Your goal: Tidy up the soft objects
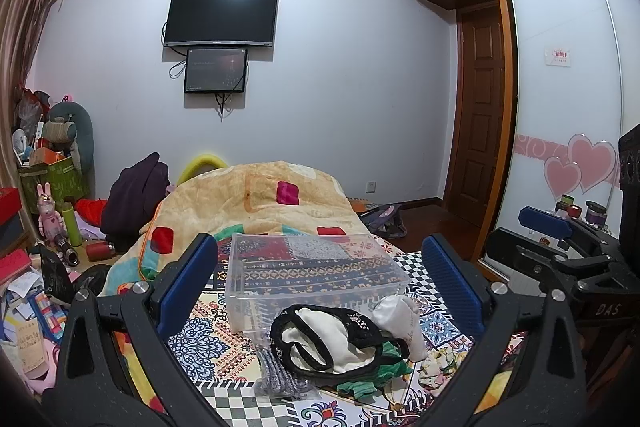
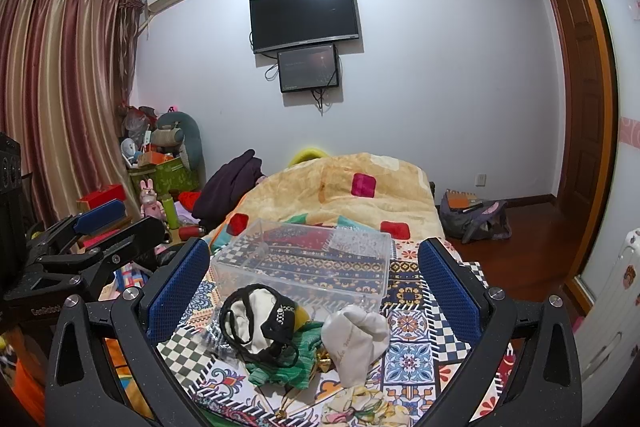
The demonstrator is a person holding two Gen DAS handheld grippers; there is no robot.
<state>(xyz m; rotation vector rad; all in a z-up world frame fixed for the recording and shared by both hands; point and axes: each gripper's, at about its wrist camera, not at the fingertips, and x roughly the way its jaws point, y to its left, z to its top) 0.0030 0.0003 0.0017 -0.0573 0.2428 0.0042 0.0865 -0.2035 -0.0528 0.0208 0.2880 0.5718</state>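
Note:
A heap of soft items lies on the patterned bedspread [image 1: 208, 339]: a cream and black lace piece [image 1: 324, 339] [image 2: 256, 323], a green cloth [image 1: 372, 375] [image 2: 288, 363], a white sock [image 1: 400, 319] [image 2: 356, 339], a grey knit piece [image 1: 280, 375] and a floral cloth [image 1: 440, 363] [image 2: 360, 407]. An empty clear plastic box [image 1: 312, 275] [image 2: 308, 263] stands just behind the heap. My left gripper [image 1: 320, 267] is open and empty, above the heap. My right gripper [image 2: 316, 267] is open and empty, also above it. The right gripper shows at the right of the left wrist view [image 1: 552, 227].
A folded beige blanket [image 1: 260, 199] [image 2: 360, 195] lies on the bed behind the box. Clutter, toys and boxes [image 1: 52, 187] fill the floor at left. A bag [image 2: 476, 219] lies on the wooden floor at right. A wardrobe [image 1: 560, 107] stands at right.

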